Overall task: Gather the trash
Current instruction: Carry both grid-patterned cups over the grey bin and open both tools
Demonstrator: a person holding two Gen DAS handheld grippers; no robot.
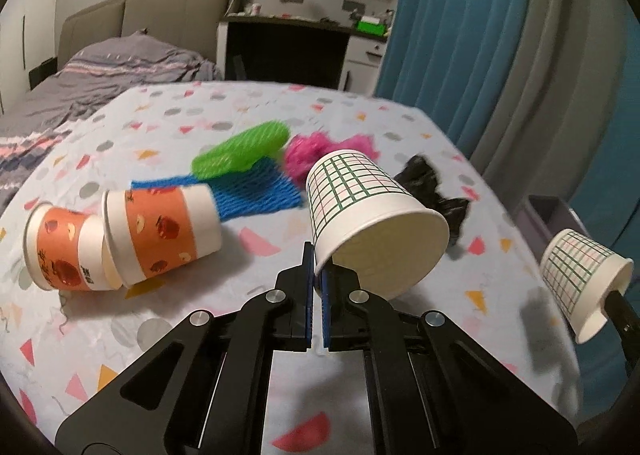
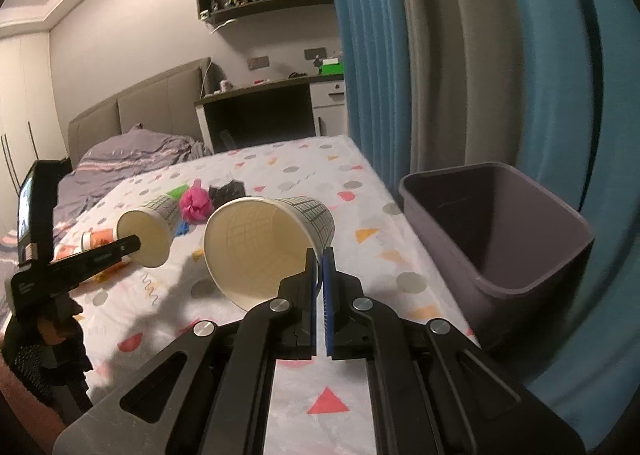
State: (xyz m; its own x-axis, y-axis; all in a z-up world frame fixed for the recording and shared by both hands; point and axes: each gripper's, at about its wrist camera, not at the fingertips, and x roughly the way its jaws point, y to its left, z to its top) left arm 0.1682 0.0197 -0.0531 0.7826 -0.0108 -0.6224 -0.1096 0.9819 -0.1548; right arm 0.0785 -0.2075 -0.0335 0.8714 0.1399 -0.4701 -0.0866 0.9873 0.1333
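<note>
My left gripper point(image 1: 317, 255) is shut on the rim of a white checked paper cup point(image 1: 368, 215), held above the table; it also shows in the right wrist view point(image 2: 150, 229). My right gripper point(image 2: 320, 259) is shut on the rim of a second checked cup point(image 2: 268, 243), seen in the left wrist view point(image 1: 580, 279) at the right table edge. A dark purple bin point(image 2: 520, 239) stands right of the table. On the table lie two orange apple-print cups point(image 1: 120, 239), a blue foam net point(image 1: 252, 191), a green net point(image 1: 244, 151), a pink wad point(image 1: 316, 151) and a crumpled black bag point(image 1: 436, 191).
The table point(image 1: 280, 115) has a confetti-pattern cloth. Blue and grey curtains point(image 2: 460, 55) hang behind the bin. A bed point(image 1: 80, 87) lies to the left and a desk point(image 1: 288, 47) stands at the back.
</note>
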